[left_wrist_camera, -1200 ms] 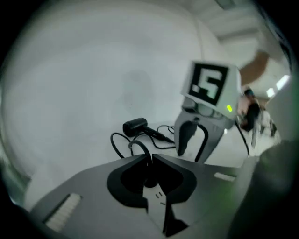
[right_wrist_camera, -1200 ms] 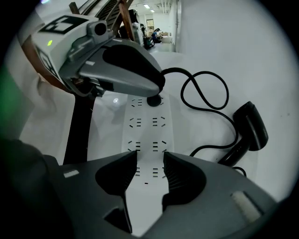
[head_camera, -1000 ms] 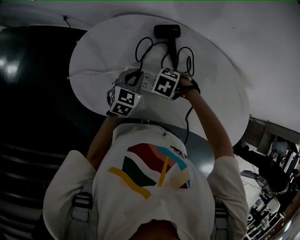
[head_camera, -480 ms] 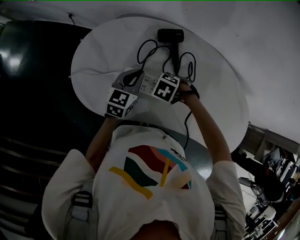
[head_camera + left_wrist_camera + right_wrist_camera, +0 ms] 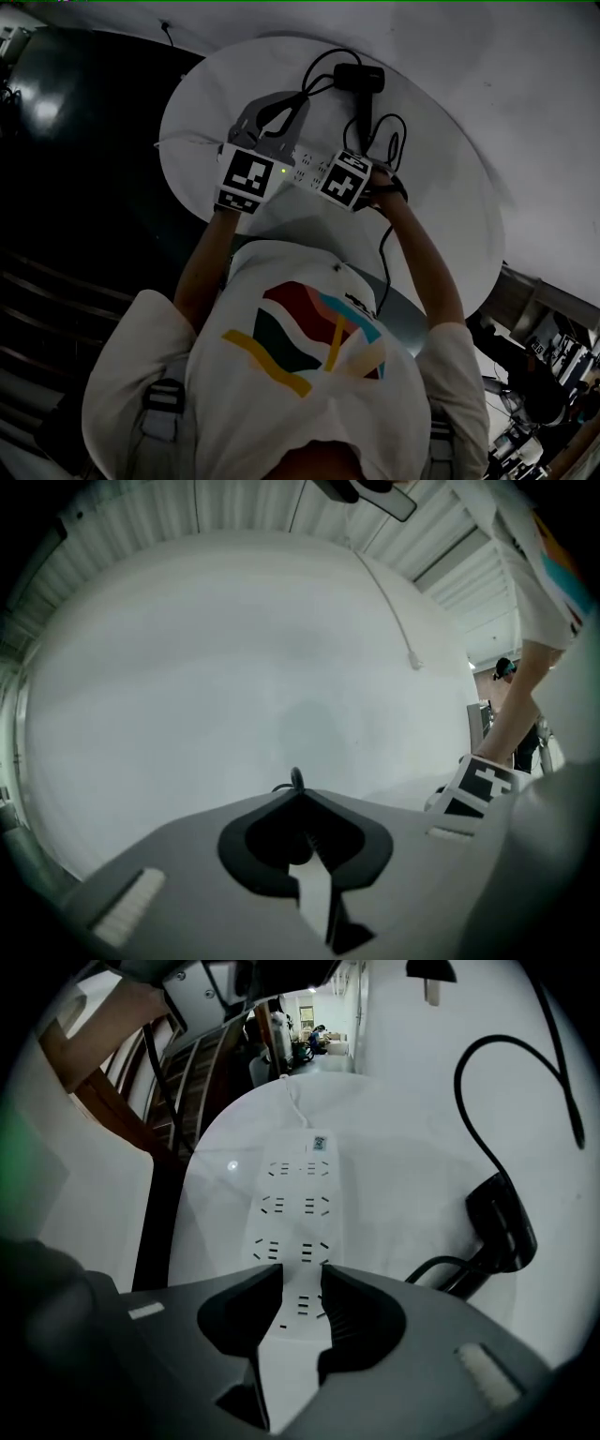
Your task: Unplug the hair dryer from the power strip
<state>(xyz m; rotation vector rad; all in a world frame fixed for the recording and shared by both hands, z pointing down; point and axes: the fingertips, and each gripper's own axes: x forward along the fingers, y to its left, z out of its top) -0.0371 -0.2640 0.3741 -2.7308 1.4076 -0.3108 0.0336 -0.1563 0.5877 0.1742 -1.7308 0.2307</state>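
The black hair dryer (image 5: 361, 77) lies flat at the far side of the round white bench (image 5: 441, 187). Its thin black power cord (image 5: 295, 780) runs up to the left gripper (image 5: 298, 794), whose jaws are pressed together on the cord's end, held above the bench. The plug itself I cannot make out.

I judge the main risk is here. If this gripper pulls further, the slack can tighten and drag the light dryer over the bench, or the thin cord can slip out of the pinch.

The white rectangular power strip (image 5: 295, 1194) could also shift. The right gripper (image 5: 295, 1283) stands over its near end with jaws spread. They have just been closing, with the strip under the gap, but they do not clamp it.

All sockets that I can see are empty. The dryer is matt black, with a short barrel and a handle, and it lies apart from the strip.
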